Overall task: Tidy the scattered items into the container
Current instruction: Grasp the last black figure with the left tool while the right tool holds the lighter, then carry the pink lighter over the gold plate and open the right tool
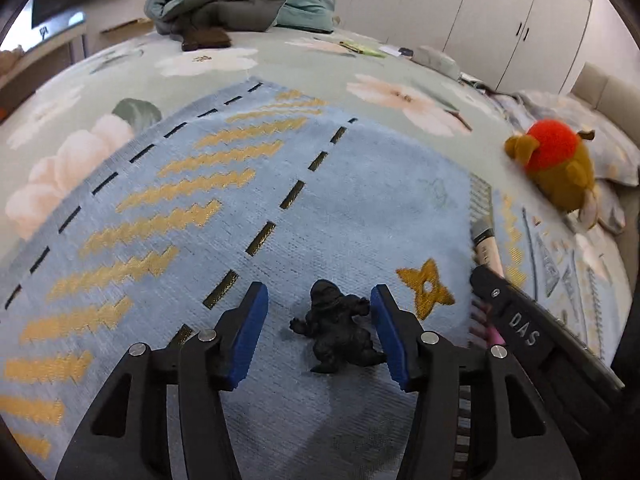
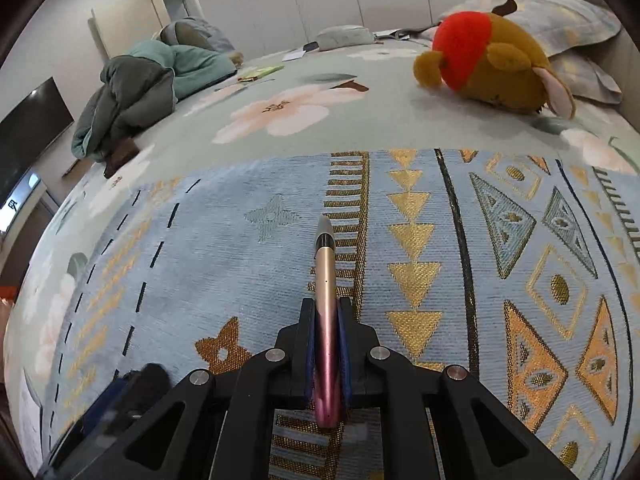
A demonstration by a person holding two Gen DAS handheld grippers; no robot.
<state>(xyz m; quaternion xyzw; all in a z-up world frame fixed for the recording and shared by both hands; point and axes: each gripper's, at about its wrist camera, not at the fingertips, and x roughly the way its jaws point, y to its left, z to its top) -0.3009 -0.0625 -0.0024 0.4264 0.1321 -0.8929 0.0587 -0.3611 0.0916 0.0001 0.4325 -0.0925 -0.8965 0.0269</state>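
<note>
On the blue patterned blanket (image 1: 360, 208) over the bed, the left gripper (image 1: 318, 300) stands spread around a small black figurine (image 1: 336, 330), pads apart from it. Further right, the right gripper (image 2: 326, 312) pinches a pink-and-gold pen (image 2: 325, 280); a brown plush toy (image 2: 496, 64) lies beyond.

The left gripper (image 1: 319, 296) points steeply down, its blue pads standing apart on either side of a small black figure (image 1: 336, 330) without pressing on it. The right gripper (image 2: 327, 312), tilted down likewise, has its pads clamped tight on a pink pen (image 2: 326, 304).
</note>
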